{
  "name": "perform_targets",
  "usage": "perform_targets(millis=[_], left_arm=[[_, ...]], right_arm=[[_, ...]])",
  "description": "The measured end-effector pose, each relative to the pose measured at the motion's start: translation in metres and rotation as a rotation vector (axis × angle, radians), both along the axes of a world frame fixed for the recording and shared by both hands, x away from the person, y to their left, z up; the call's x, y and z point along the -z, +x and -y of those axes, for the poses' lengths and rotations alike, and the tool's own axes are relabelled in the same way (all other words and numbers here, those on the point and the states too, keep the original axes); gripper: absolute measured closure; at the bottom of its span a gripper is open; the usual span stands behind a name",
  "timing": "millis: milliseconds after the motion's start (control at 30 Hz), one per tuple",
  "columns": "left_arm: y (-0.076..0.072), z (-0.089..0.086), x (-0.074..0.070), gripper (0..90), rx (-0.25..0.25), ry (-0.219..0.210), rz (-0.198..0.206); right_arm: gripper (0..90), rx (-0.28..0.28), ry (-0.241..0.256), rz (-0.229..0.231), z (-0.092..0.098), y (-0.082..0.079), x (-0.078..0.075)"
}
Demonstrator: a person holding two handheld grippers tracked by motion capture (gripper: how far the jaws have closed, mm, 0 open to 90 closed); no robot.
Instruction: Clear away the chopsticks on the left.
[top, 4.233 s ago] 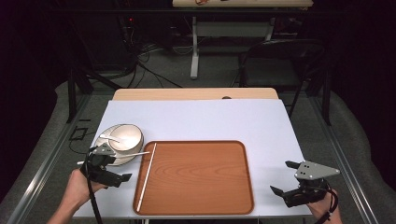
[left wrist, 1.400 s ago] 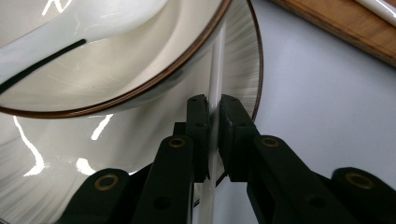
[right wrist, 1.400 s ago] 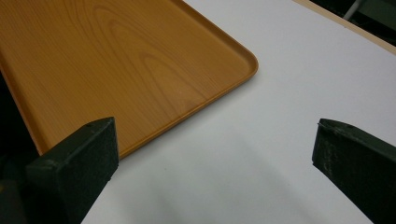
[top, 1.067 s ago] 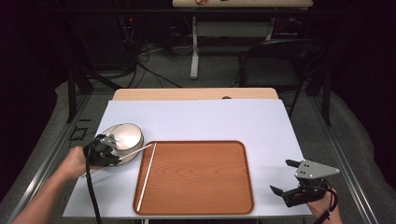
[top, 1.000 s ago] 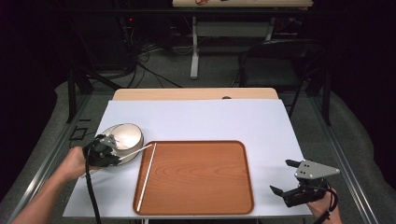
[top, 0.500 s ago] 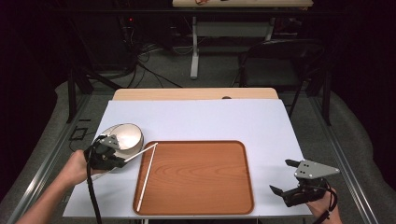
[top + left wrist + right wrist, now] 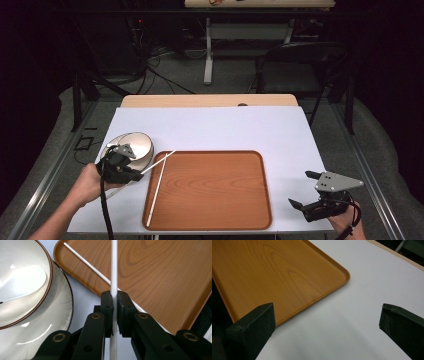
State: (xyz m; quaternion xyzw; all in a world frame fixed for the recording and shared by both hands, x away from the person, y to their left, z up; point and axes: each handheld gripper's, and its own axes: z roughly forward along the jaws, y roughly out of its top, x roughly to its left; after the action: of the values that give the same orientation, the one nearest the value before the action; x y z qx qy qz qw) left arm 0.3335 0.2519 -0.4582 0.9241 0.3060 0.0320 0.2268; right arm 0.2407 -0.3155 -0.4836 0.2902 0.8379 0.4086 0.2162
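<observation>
My left gripper [image 7: 140, 172] is shut on a thin white stick [image 7: 159, 161] that points up and right over the left rim of the wooden tray [image 7: 215, 220]. In the left gripper view the jaws [image 7: 114, 296] clamp this stick [image 7: 114, 262] upright in the picture. A second white stick [image 7: 156, 192] lies along the tray's left side [image 7: 87, 263]. Just left of the tray, a white bowl with a brown rim [image 7: 134, 144] rests on a white plate [image 7: 58, 307]. My right gripper [image 7: 300, 189] is open near the front right corner, jaws wide apart [image 7: 327, 315] over bare table.
A white mat [image 7: 215, 127] covers the table, and the tray's corner [image 7: 342, 272] lies ahead of the right gripper. Beyond the far edge stand a dark chair [image 7: 295, 65] and loose cables on the floor [image 7: 160, 75].
The left gripper moved from the front up to the bowl, then drew slightly back toward the front edge, holding the white stick. The right gripper has stayed still.
</observation>
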Motion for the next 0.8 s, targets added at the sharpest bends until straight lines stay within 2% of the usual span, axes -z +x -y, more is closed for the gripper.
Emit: perform_targets(millis=[133, 300, 367, 600, 667, 800], left_arm=[[-0.001, 0.005, -0.002, 84.4, -0.038, -0.021, -0.012], [-0.003, 0.006, -0.002, 84.4, -0.062, -0.039, -0.018], [-0.002, 0.006, -0.002, 84.4, -0.088, -0.077, -0.026], [-0.004, 0.013, -0.003, 84.4, -0.124, -0.089, -0.043], [-0.005, 0.015, -0.004, 84.4, -0.149, -0.111, -0.047], [-0.006, 0.017, -0.004, 84.4, -0.165, -0.106, -0.052]], right_arm=[[0.0, 0.002, 0.001, -0.001, 0.0, -0.001, 0.0], [0.0, -0.002, 0.001, 0.002, -0.001, -0.001, 0.0], [0.0, -0.003, -0.001, -0.003, -0.001, 0.001, 0.001], [0.0, -0.002, -0.004, -0.002, -0.001, 0.0, 0.001], [0.0, 0.0, -0.004, -0.001, -0.001, 0.0, 0.001], [0.1, -0.001, -0.005, -0.002, -0.002, 0.001, 0.001]])
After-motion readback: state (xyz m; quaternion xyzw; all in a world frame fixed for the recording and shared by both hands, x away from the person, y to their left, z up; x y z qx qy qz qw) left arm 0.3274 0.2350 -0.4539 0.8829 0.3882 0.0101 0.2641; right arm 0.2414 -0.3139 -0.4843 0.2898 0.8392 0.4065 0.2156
